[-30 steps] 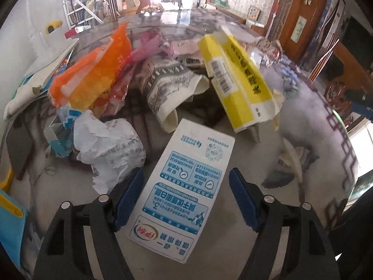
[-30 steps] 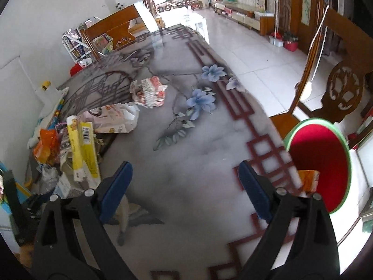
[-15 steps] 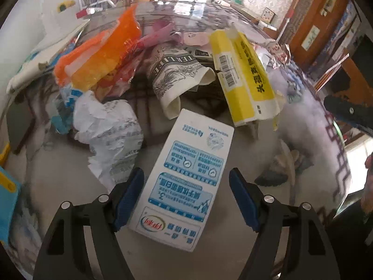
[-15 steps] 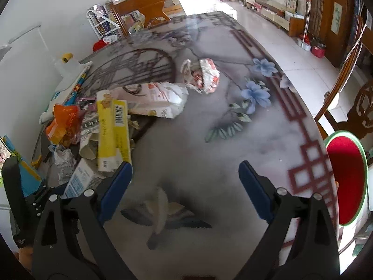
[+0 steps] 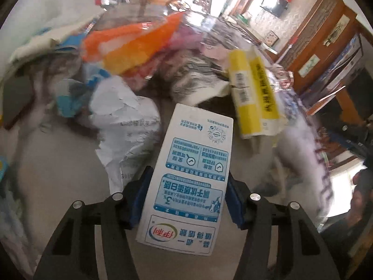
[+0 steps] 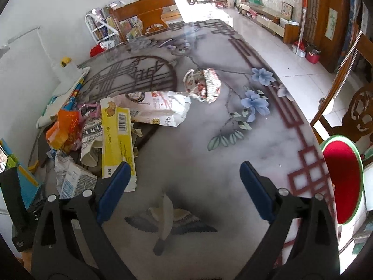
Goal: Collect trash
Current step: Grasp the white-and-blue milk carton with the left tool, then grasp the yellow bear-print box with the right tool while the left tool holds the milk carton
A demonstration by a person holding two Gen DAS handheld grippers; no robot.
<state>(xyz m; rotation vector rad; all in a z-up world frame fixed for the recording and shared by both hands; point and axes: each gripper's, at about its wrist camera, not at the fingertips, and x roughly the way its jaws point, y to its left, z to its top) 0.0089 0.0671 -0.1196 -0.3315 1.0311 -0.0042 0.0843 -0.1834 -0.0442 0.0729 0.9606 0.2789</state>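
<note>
Table [image 6: 191, 163]: glossy, smooth printed top. Milk carton [image 5: 193, 170]: smooth coated card. Crumpled paper [image 5: 126, 126]: matt, creased. Orange wrapper [image 5: 130, 44]: shiny plastic film.

We see a white flat milk carton [image 5: 194, 170] printed with blue panels and a red-and-green logo. Beside it lie a yellow long box [image 5: 253, 93] with a black barcode, an orange plastic bag [image 5: 137, 44] and white crumpled paper [image 5: 126, 126]. The grey marbled desk [image 6: 186, 154] bears blue flowers and maroon lattice lines.
</note>
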